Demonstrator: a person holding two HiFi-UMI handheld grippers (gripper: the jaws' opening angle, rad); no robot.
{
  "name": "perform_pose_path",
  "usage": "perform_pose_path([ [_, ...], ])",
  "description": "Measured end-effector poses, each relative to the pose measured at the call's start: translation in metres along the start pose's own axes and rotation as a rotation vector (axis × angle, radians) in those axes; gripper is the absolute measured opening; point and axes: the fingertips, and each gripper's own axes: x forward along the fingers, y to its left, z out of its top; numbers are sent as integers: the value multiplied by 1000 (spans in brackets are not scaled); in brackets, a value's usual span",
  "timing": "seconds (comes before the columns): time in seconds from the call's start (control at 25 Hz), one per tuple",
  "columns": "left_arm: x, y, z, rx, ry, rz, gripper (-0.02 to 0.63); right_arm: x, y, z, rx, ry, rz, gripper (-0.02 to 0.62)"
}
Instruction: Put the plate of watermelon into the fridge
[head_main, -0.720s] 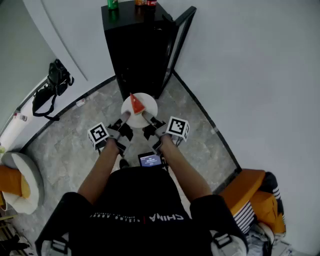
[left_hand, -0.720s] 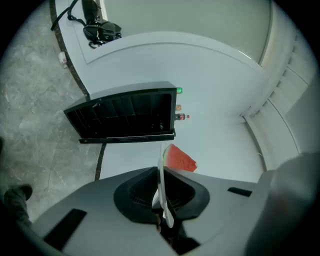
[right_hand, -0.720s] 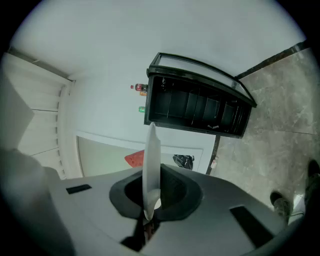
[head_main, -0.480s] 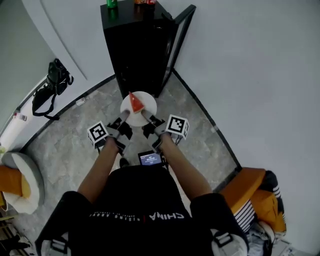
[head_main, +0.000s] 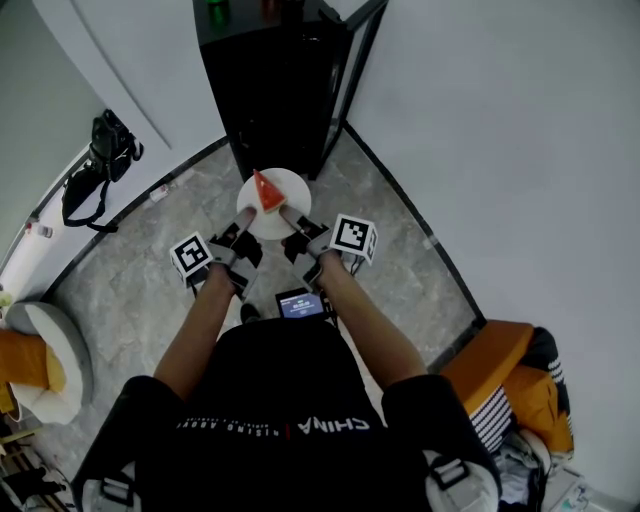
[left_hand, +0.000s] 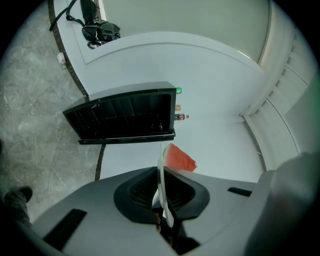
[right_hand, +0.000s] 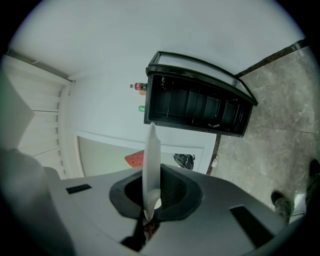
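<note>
Now the plate (head_main: 272, 203) with the slice of watermelon (head_main: 265, 191) is in the air, just in front of the open black fridge (head_main: 272, 95) and not yet inside it. I think the step in hand is to bring it into the dark opening. To do this well, both hands should go forward together and at the same height, so the plate stays flat and the slice does not slide off. The door (head_main: 357, 62) stands open at the right side, so the right hand should pass with some room from it. The plate should be let go only when it rests on something firm inside.

The left gripper (head_main: 243, 220) has its jaws almost together, pinching the near rim of the plate on its left part. The right gripper (head_main: 289, 220) pinches the rim in the same narrow way on the right part. Both point level toward the fridge.
</note>
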Motion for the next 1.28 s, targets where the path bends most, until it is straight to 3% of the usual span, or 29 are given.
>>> perform_pose_path([
  [0.52, 2, 8, -7, 8, 4, 23, 32, -6, -8, 0, 8, 6, -8, 20],
  [0.96, 35, 14, -46, 30, -8, 45, 32, -42, -21, 33, 28, 43, 16, 20],
  [1.28, 51, 25, -43, 2, -44, 49, 33, -35, -36, 49, 32, 79, 13, 20],
])
